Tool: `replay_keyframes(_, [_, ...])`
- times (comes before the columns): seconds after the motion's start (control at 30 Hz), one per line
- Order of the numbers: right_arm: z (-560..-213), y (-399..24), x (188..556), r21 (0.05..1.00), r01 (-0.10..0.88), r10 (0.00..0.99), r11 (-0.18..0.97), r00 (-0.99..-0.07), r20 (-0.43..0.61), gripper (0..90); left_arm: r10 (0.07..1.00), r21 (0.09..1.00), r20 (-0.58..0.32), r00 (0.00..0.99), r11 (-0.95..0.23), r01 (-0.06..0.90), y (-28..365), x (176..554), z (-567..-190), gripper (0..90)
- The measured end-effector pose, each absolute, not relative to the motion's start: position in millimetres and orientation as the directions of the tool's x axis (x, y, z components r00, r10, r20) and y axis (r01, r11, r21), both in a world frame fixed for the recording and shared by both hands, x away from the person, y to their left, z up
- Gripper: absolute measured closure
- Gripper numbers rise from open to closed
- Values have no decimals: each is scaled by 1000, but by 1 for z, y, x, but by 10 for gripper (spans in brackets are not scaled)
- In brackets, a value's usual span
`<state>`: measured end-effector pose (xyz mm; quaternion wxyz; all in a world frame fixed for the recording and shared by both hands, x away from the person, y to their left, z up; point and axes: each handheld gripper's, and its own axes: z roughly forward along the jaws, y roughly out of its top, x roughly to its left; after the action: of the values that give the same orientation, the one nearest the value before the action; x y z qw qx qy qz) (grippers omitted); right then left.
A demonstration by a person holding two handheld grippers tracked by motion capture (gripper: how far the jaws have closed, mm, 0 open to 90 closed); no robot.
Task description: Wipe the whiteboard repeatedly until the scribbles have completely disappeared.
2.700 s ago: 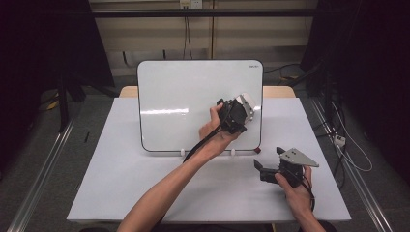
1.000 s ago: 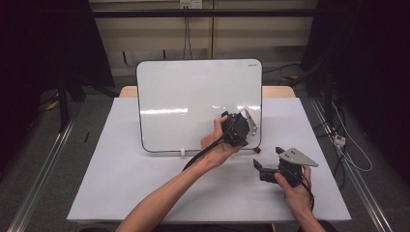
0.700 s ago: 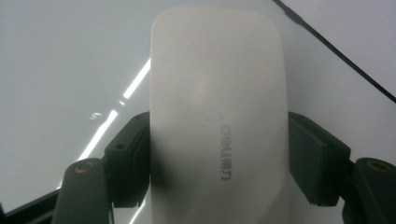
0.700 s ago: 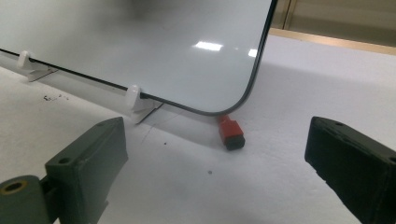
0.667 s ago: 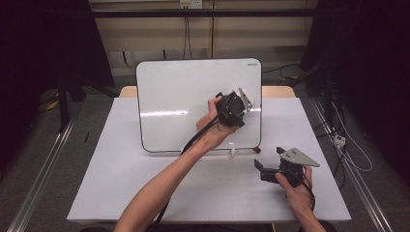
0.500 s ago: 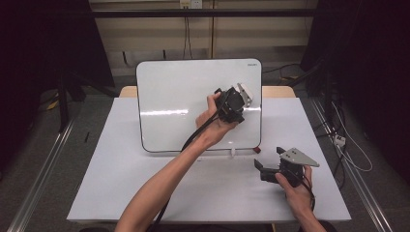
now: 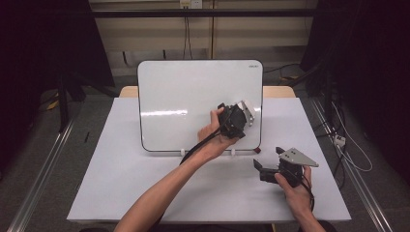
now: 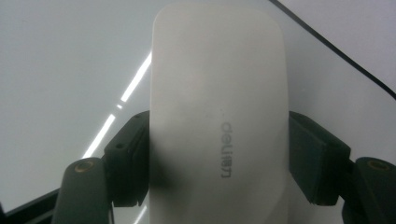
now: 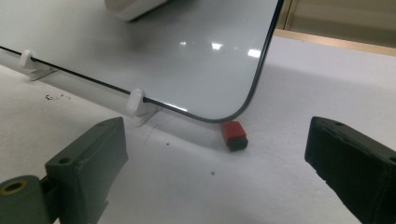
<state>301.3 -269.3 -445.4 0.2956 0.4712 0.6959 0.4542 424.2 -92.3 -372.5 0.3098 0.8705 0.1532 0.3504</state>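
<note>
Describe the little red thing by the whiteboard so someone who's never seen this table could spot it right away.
Start at the whiteboard standing upright on the white table. Follow its bottom edge to the right-hand rounded corner, where the red block lies on the table just below it. Unlike the white clip feet holding the board, it is red with a black end.

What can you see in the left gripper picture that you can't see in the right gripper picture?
The left gripper view gives a close look at a white whiteboard eraser with grey lettering printed on it, clamped between the left gripper's black jaws. The right gripper view has the right gripper with its jaws wide apart, a small red and black piece lying on the white table by the board's corner, and a white clip foot. Both share the glossy whiteboard with its thin black edge.
</note>
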Motion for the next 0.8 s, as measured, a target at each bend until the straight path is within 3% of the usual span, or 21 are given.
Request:
replay_keyframes(0.5, [-446, -268, 302, 911, 386, 924, 145, -383, 15, 56, 388, 582, 546, 743, -813, -2, -97, 398, -400, 302])
replay_keyframes(0.8, [-446, -268, 302, 911, 387, 924, 144, -383, 17, 56, 393, 623, 451, 801, -782, 33, -90, 401, -399, 302])
